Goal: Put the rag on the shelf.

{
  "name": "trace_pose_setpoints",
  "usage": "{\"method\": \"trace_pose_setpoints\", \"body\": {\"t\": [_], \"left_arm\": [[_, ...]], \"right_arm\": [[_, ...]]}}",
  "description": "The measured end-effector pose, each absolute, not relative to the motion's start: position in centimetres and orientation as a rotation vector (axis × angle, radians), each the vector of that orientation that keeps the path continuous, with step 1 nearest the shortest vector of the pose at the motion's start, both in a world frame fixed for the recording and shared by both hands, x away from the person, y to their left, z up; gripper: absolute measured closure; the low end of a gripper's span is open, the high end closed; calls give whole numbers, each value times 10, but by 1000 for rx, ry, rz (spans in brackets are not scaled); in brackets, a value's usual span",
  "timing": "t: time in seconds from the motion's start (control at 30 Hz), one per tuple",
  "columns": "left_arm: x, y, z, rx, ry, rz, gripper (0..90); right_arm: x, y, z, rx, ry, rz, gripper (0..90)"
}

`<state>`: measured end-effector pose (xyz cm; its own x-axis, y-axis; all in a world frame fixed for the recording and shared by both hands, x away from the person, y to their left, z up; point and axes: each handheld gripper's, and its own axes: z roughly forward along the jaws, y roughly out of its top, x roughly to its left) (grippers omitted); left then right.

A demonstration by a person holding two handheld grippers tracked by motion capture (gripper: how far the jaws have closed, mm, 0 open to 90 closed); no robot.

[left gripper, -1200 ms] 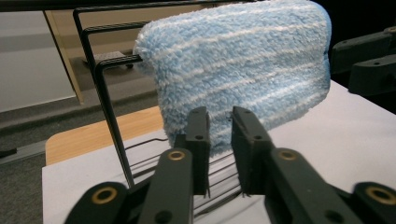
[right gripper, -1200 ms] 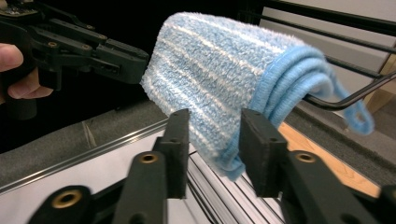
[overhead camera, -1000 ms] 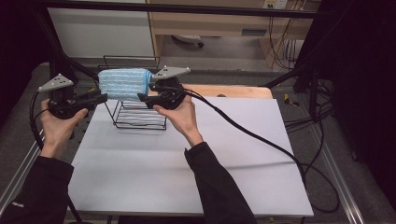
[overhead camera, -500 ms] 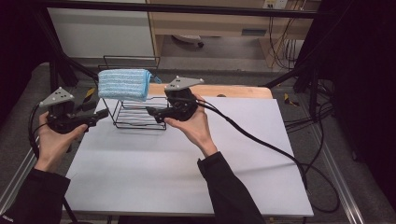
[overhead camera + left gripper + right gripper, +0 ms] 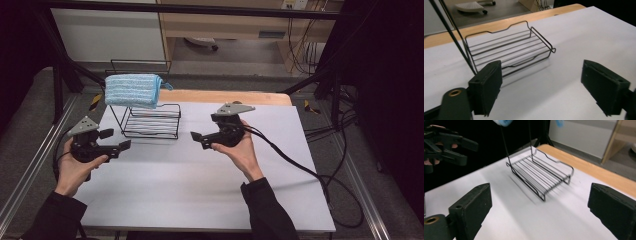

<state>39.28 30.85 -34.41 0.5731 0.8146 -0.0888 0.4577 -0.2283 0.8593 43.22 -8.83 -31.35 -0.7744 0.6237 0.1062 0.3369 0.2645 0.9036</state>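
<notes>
The left gripper (image 5: 119, 141) and right gripper (image 5: 199, 139), a second ago both at the folded blue-striped cloth (image 5: 133, 90) atop the black wire rack (image 5: 150, 120), now sit lower in the frame, apart from it, jaws just opening and empty.

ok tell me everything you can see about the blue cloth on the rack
The blue cloth is a folded towel, light blue with paler stripes and a soft, ribbed, microfibre-like look. It hangs draped over the top bar of the black wire rack, above the rack's lower shelf, at the far left of the white table. A small loop or tag sticks out at its right edge. Only the rack touches it; both grippers are away from it.
</notes>
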Motion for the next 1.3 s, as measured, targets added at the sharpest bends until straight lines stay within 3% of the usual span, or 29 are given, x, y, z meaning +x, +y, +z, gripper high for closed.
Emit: {"method": "trace_pose_setpoints", "body": {"t": [0.23,0.63,1.3], "left_arm": [[387,297,-371,1900,1034,454,93],[373,280,-418,1975,996,414,96],[363,275,-447,2035,946,391,103]], "right_arm": [[421,-134,-338,969,2272,1479,12],[395,-195,-394,1078,2324,1384,6],[364,-265,-447,1206,2273,1365,6]]}}
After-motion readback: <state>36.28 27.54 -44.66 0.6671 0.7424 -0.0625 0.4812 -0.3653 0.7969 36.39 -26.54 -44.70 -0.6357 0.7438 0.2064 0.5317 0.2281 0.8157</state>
